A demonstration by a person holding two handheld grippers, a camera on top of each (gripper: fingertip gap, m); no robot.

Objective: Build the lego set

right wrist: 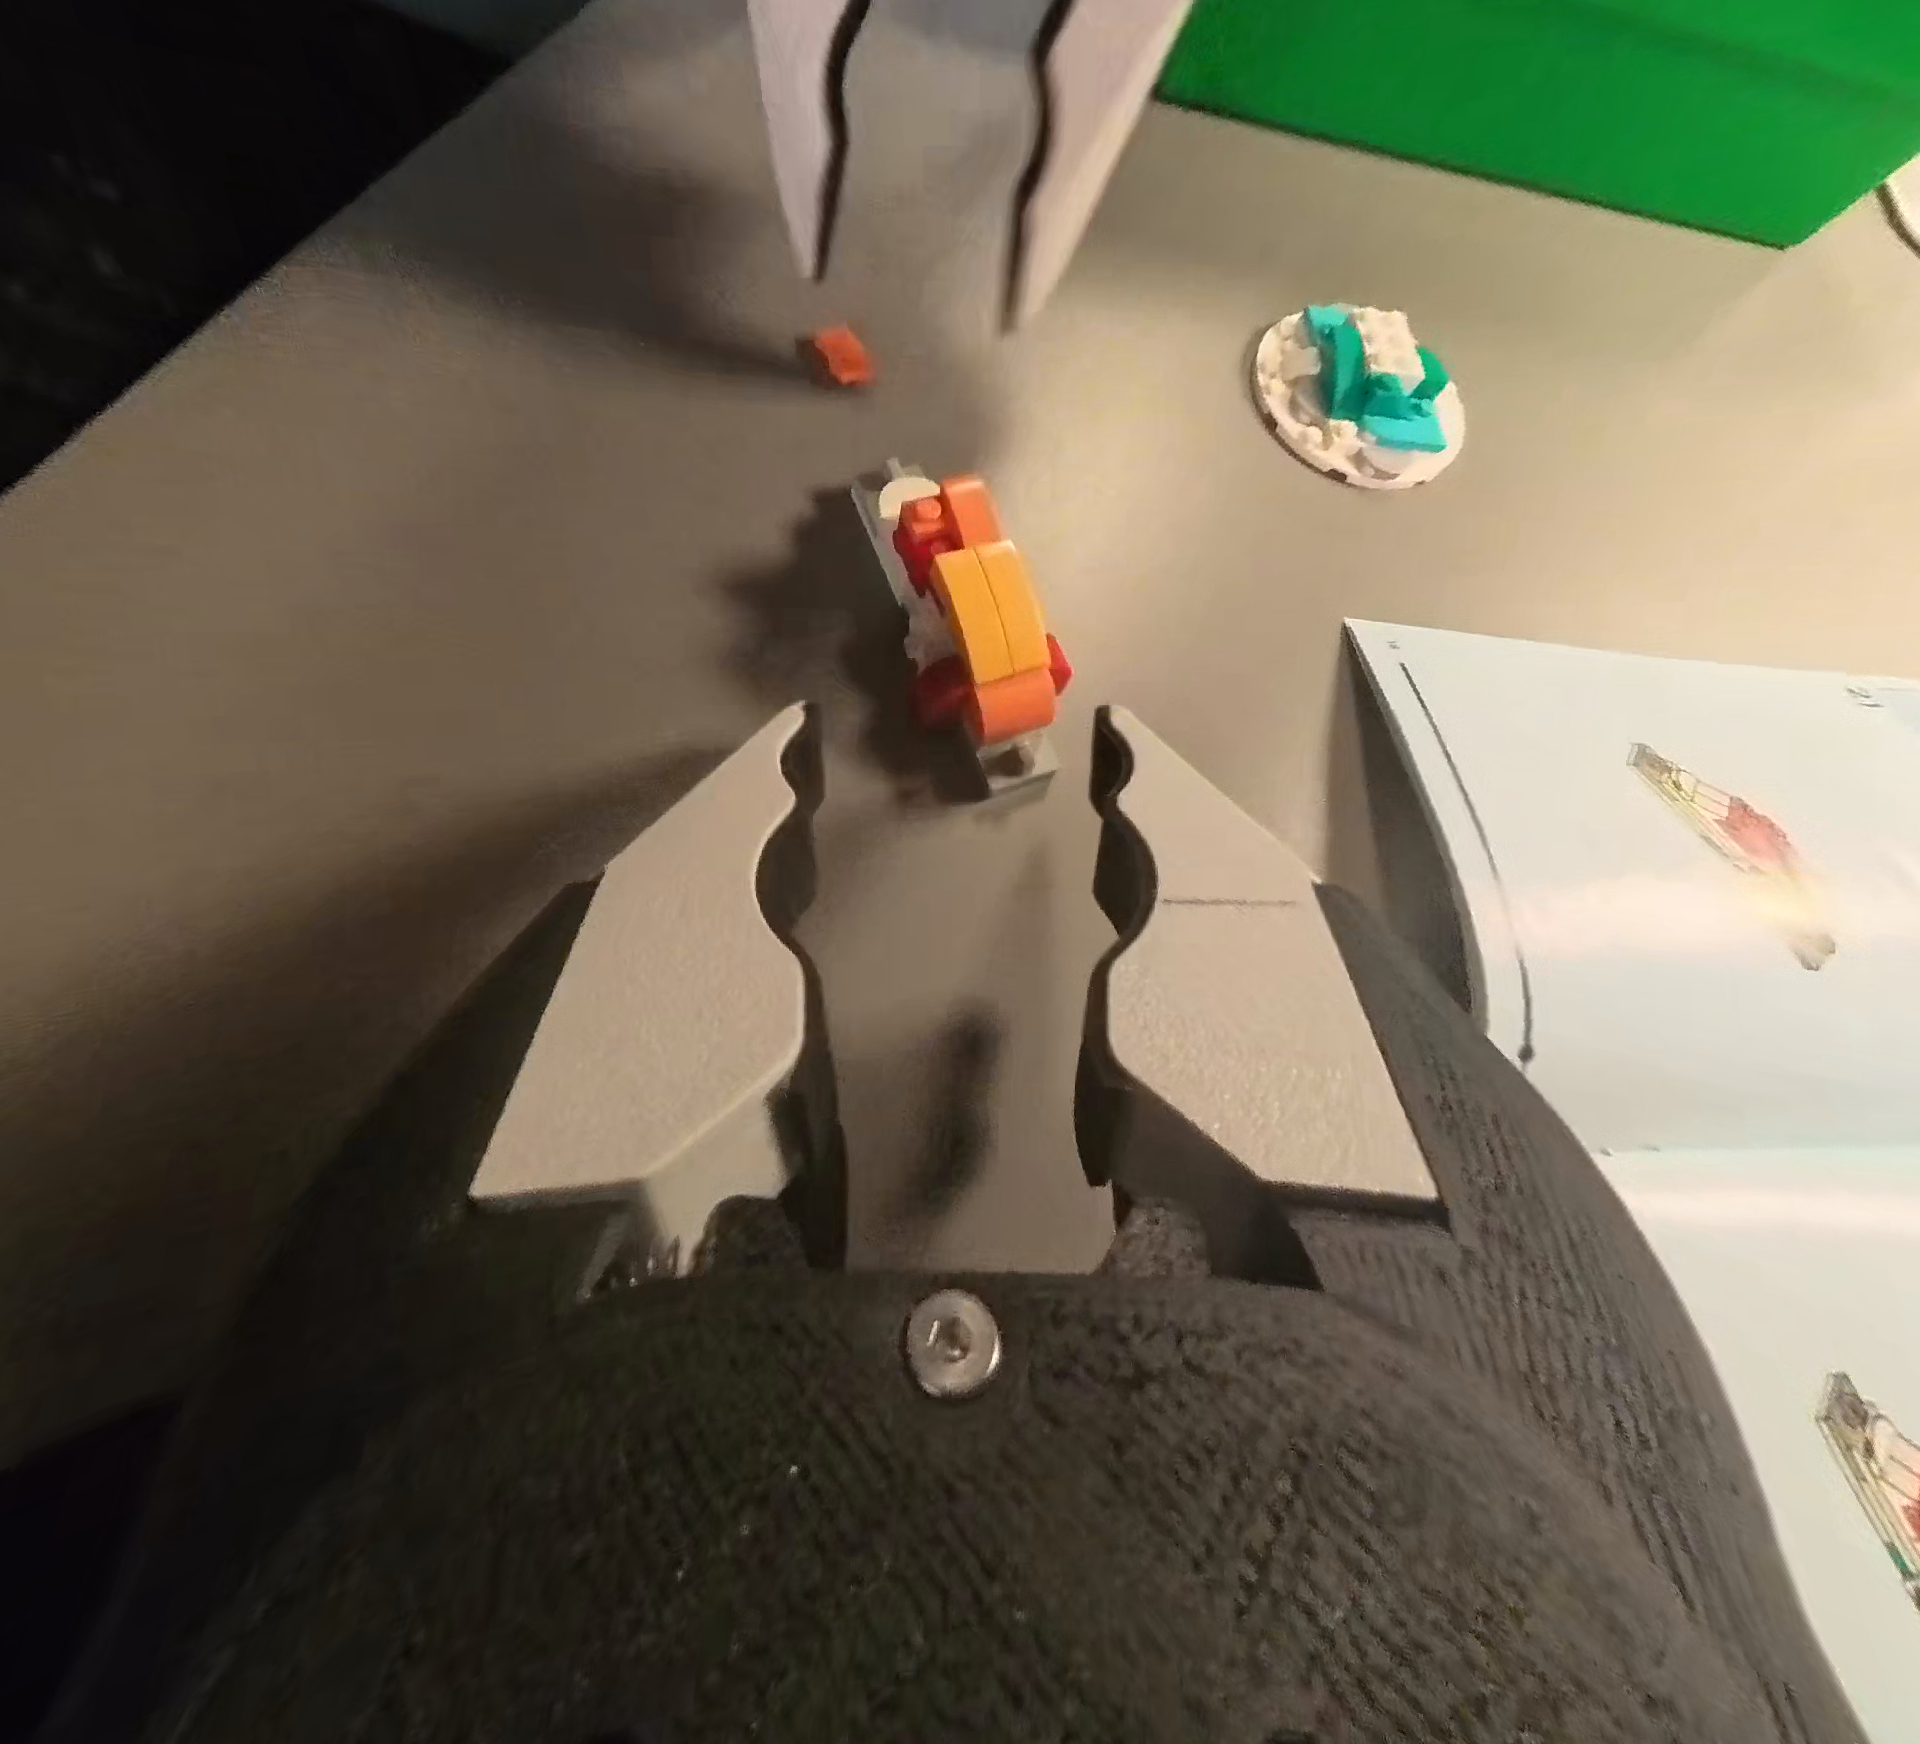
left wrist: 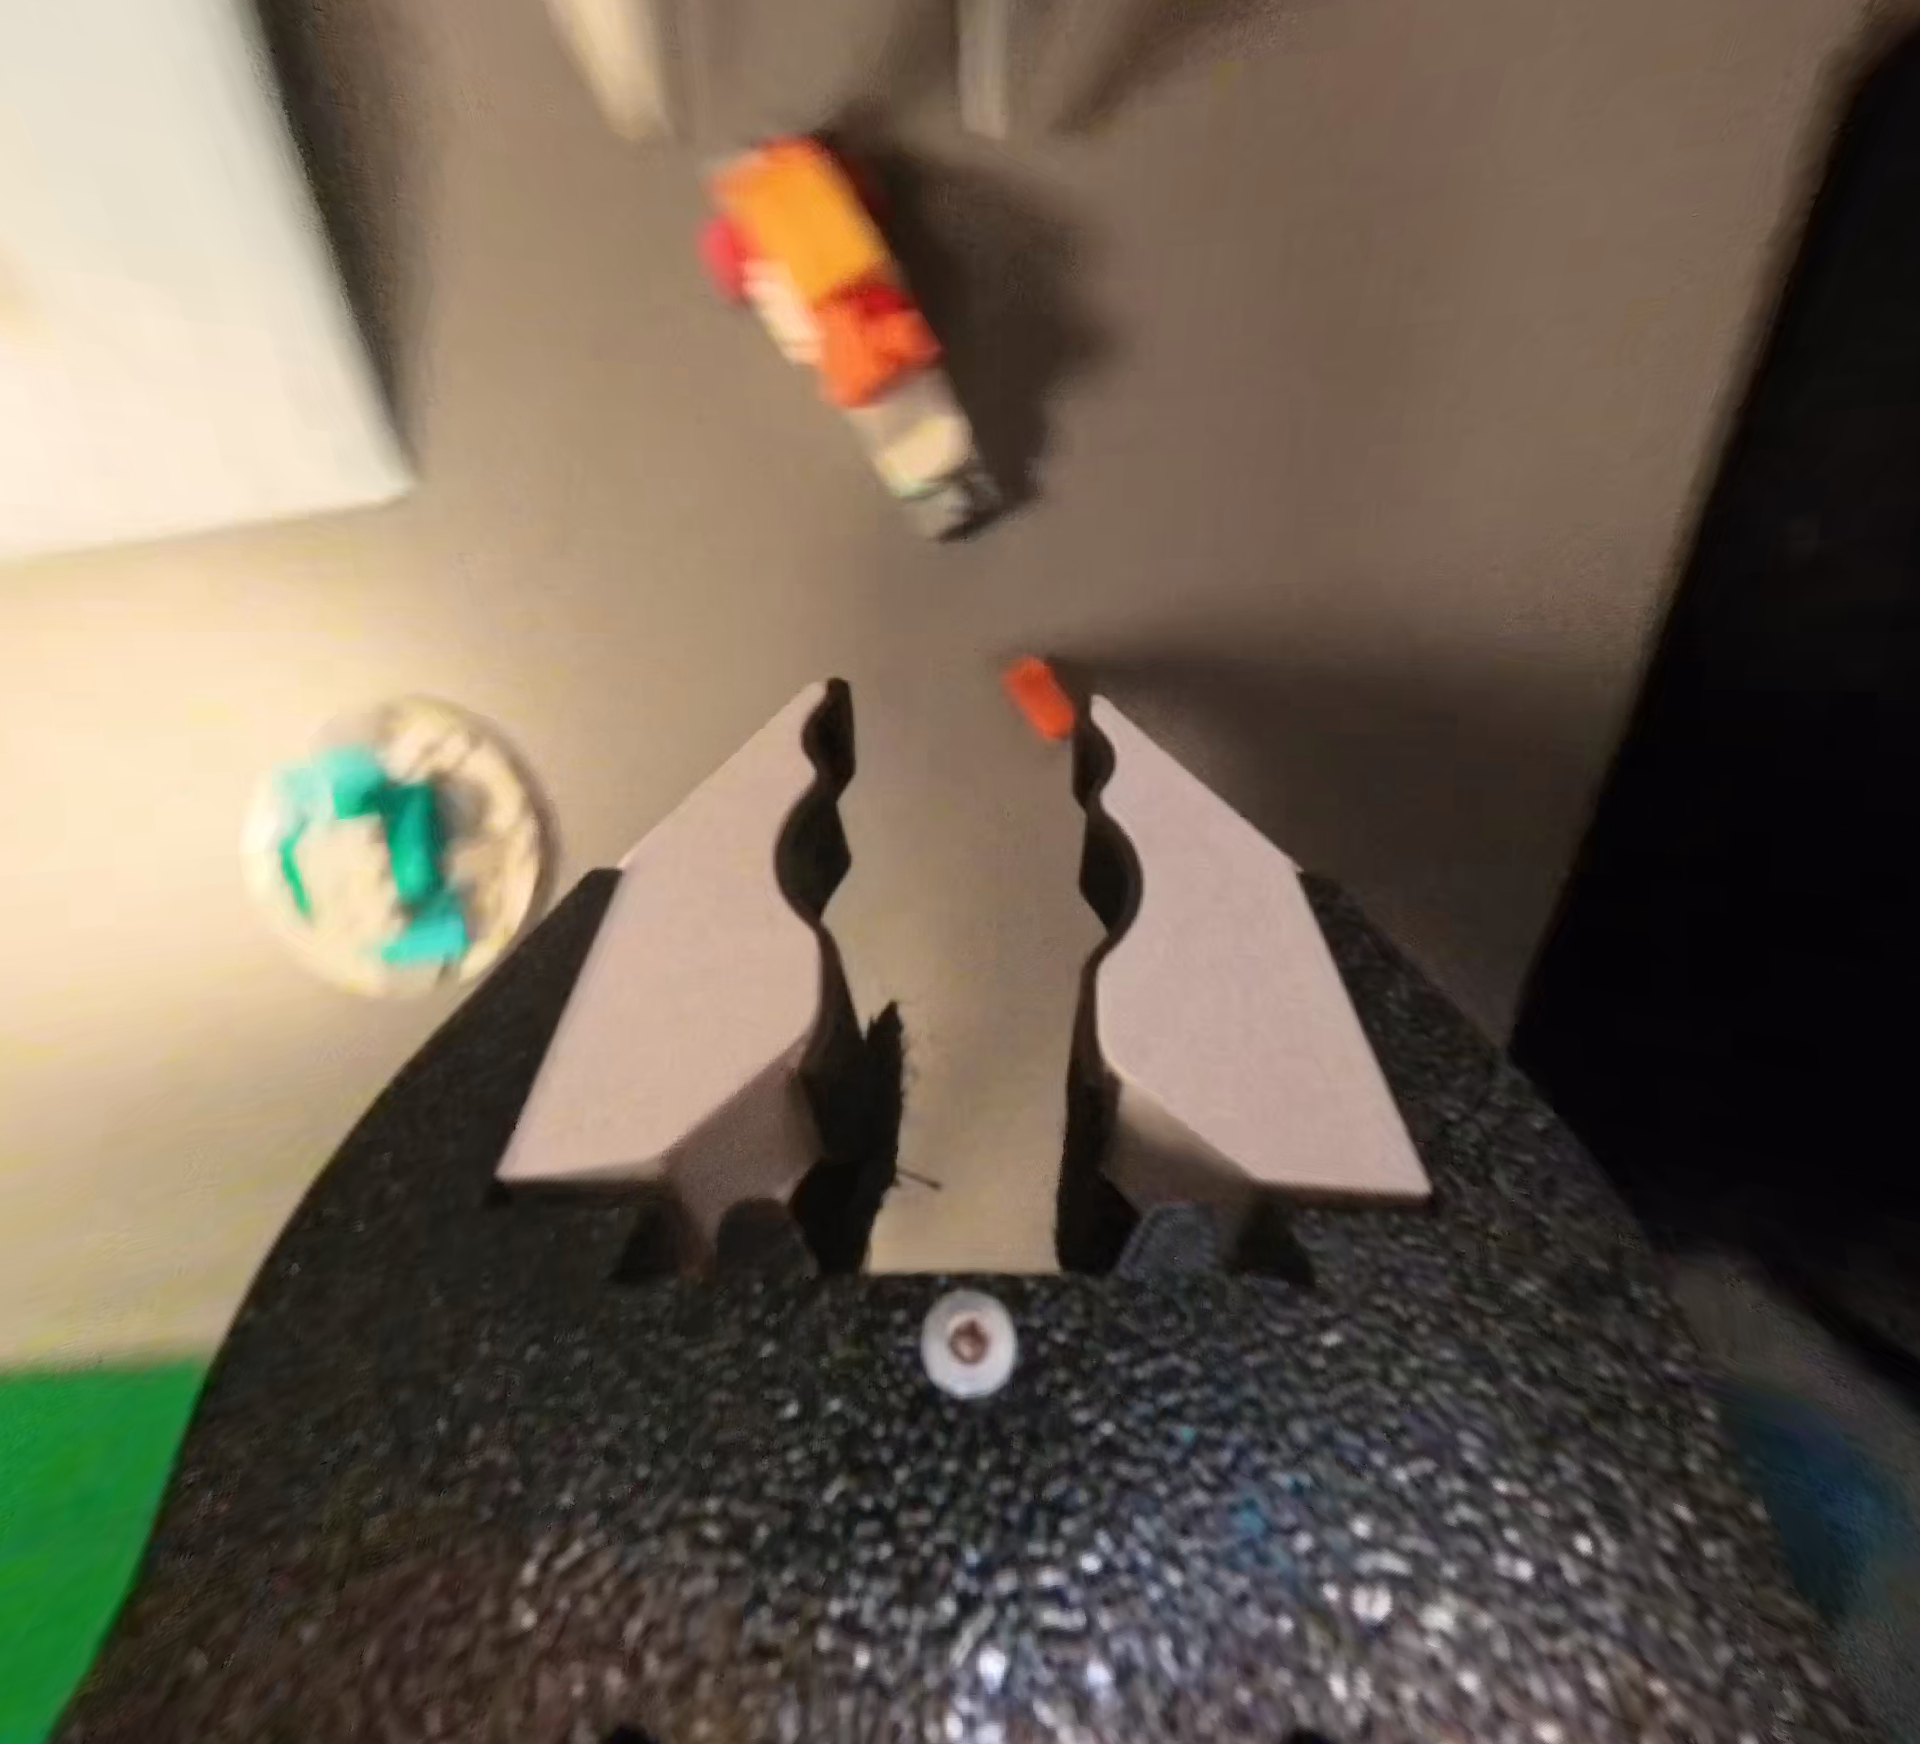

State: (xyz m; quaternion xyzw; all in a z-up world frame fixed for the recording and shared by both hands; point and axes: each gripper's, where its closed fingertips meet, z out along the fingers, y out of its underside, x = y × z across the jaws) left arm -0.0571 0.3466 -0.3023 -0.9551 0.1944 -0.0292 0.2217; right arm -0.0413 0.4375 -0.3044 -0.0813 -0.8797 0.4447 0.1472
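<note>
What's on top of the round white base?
On the round white base, teal bricks and small white bricks sit stacked in a cluster. They cover the base's middle, so whatever lies under them can't be seen.

claws 2 point(right wrist: 954, 718) point(right wrist: 914, 292) | lego builds 2 point(right wrist: 961, 624) point(right wrist: 1359, 390) | loose orange brick 1 point(right wrist: 836, 356) | instruction booklet 1 point(right wrist: 1662, 915) | green box 1 point(right wrist: 1558, 11)
</note>
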